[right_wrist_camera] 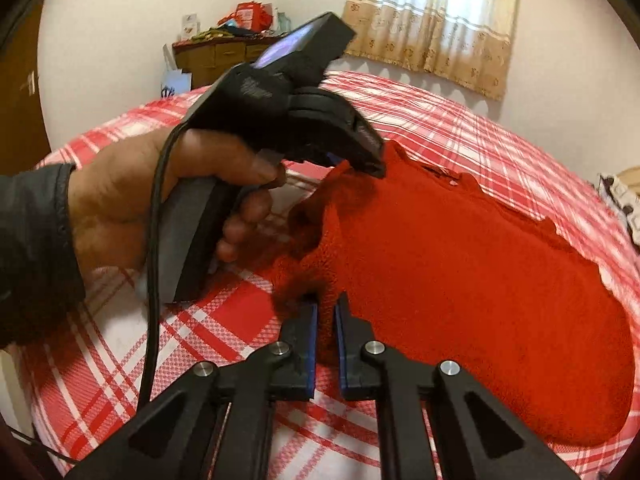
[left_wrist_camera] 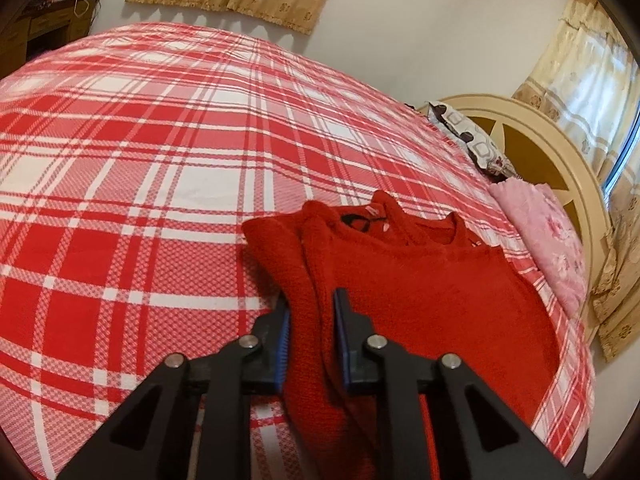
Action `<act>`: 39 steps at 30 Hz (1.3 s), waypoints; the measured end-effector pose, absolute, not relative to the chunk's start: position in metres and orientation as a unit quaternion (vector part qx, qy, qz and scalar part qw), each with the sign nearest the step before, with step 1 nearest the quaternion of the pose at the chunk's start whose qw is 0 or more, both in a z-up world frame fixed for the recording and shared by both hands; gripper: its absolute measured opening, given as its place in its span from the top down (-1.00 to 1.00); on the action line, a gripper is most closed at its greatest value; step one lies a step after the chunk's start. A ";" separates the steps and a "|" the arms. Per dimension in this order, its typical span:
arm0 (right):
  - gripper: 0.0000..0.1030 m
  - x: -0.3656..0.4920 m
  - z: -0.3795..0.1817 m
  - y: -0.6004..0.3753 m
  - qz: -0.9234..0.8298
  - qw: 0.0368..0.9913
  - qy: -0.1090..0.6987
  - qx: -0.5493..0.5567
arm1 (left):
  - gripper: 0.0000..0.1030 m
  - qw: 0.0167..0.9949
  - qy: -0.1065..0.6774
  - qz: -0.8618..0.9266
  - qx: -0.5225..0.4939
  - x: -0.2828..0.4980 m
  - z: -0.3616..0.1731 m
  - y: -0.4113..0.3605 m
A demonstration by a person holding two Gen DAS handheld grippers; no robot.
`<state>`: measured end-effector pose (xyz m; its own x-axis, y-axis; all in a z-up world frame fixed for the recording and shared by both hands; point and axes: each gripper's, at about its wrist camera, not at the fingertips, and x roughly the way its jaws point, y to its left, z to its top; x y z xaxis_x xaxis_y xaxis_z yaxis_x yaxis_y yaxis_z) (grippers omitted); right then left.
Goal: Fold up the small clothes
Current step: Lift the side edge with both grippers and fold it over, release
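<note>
Both grippers, left gripper (left_wrist_camera: 311,330) and right gripper (right_wrist_camera: 327,322), are pinching the red sweater's (right_wrist_camera: 460,264) side edge on the bed (left_wrist_camera: 120,160), jaws closed on it. Next, I think, they are lifting it and folding it over.

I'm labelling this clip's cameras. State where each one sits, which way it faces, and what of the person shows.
Left wrist: on the left hand-held gripper, facing down the red-and-white plaid bedspread toward the cream headboard; it is shut on the red knitted sweater; no body visible.
Right wrist: on the right hand-held gripper, shut on the sweater's edge, facing the wooden dresser; the person's left hand shows.
Shared: sweater, bedspread.
</note>
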<state>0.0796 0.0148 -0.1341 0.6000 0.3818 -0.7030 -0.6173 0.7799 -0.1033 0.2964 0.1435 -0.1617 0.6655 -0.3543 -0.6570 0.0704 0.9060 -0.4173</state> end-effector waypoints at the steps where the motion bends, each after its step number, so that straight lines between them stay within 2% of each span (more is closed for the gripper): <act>1: 0.87 0.081 -0.133 0.012 0.285 0.878 0.346 -0.164 | 0.65 0.897 0.389 -0.116 -0.172 0.295 -0.159 0.141; 20: 0.88 0.071 -0.088 -0.052 0.279 0.903 0.309 -0.102 | 0.70 0.881 0.361 -0.163 -0.258 0.296 -0.105 0.115; 39: 0.88 0.079 -0.073 -0.139 0.238 0.922 0.304 -0.027 | 0.70 0.879 0.354 -0.214 -0.237 0.320 -0.073 0.029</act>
